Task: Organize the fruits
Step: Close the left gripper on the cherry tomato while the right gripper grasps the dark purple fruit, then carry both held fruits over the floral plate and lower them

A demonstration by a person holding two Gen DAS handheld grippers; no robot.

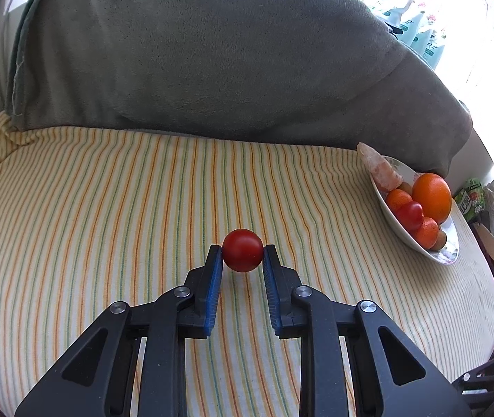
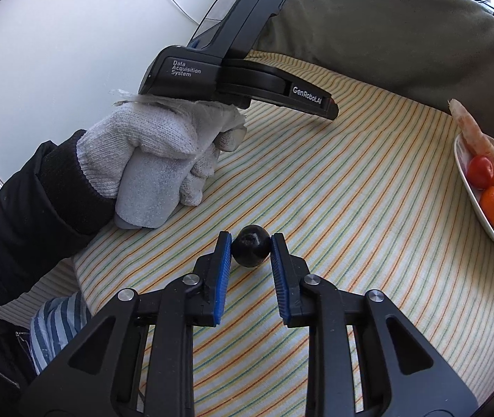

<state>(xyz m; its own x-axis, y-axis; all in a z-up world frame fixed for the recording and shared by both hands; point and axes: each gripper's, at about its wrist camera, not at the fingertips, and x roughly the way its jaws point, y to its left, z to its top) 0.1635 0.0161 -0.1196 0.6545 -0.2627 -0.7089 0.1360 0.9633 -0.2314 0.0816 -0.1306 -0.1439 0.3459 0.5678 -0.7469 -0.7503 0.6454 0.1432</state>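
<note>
My left gripper [image 1: 242, 253] is shut on a small red tomato [image 1: 242, 250], held just above the striped cloth [image 1: 107, 208]. My right gripper [image 2: 251, 247] is shut on a small dark, near-black round fruit [image 2: 251, 251], also close over the cloth. A white plate [image 1: 417, 243] at the right holds a large orange [image 1: 431, 197], small tangerines, a red tomato [image 1: 410, 214], small brown fruits and a pale peeled piece. The plate also shows in the right wrist view [image 2: 469, 187]. The left gripper's body and the gloved hand [image 2: 163, 160] holding it show in the right wrist view.
A grey-green plush cushion [image 1: 212, 52] runs along the back of the striped surface. A white wall [image 2: 55, 52] stands at the left. Boxes and a green carton [image 1: 471, 198] lie beyond the right edge.
</note>
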